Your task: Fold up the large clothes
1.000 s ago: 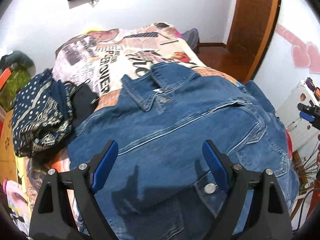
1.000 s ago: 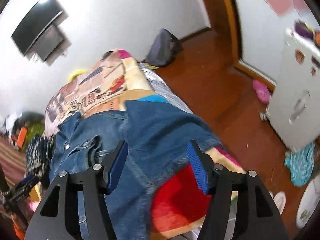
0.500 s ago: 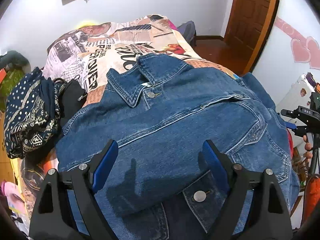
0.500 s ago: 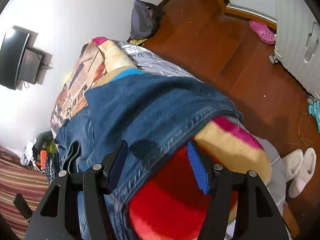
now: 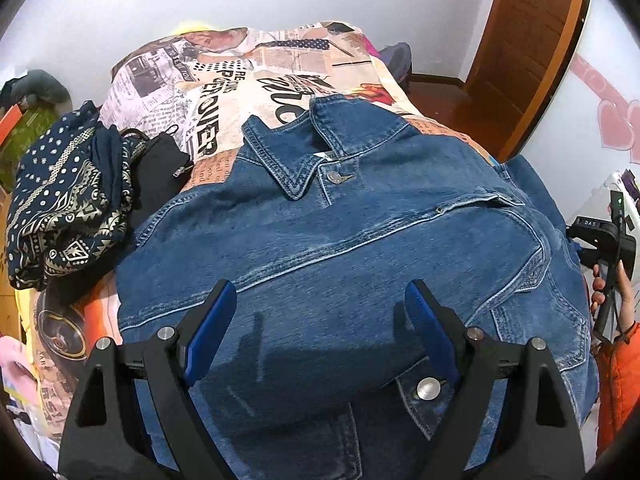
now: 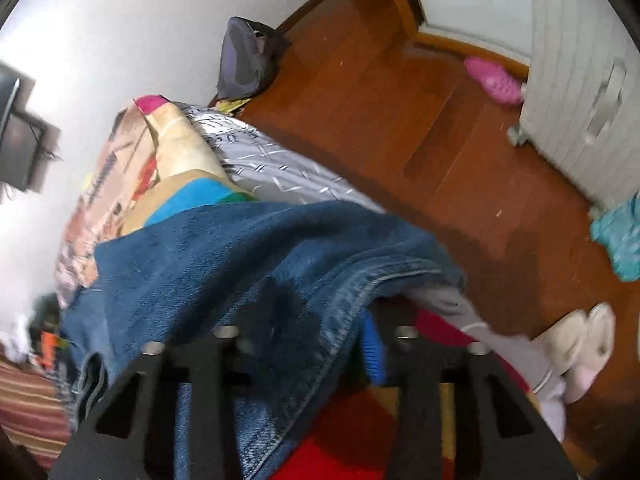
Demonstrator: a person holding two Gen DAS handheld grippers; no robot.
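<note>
A blue denim jacket [image 5: 360,240] lies buttoned and face up on the bed, collar toward the far wall. My left gripper [image 5: 320,320] is open and empty, hovering over the jacket's lower front. In the right wrist view my right gripper [image 6: 304,344] is open, its jaws astride the hem of the jacket's sleeve [image 6: 280,280] at the bed's right edge. The denim drapes over the left finger and hides its pad; the blue pad of the right finger [image 6: 372,356] shows under the hem.
A patterned navy garment [image 5: 64,200] and a black bag [image 5: 160,176] lie on the bed's left side. The bedspread [image 5: 224,92] is newspaper print. Beside the bed are wooden floor [image 6: 440,140], slippers [image 6: 576,344], a white cabinet [image 6: 592,100] and a dark backpack [image 6: 248,56].
My right gripper has dropped down onto the sleeve's hem, which now lies between its jaws. My left gripper has drawn back slightly over the jacket, still open.
</note>
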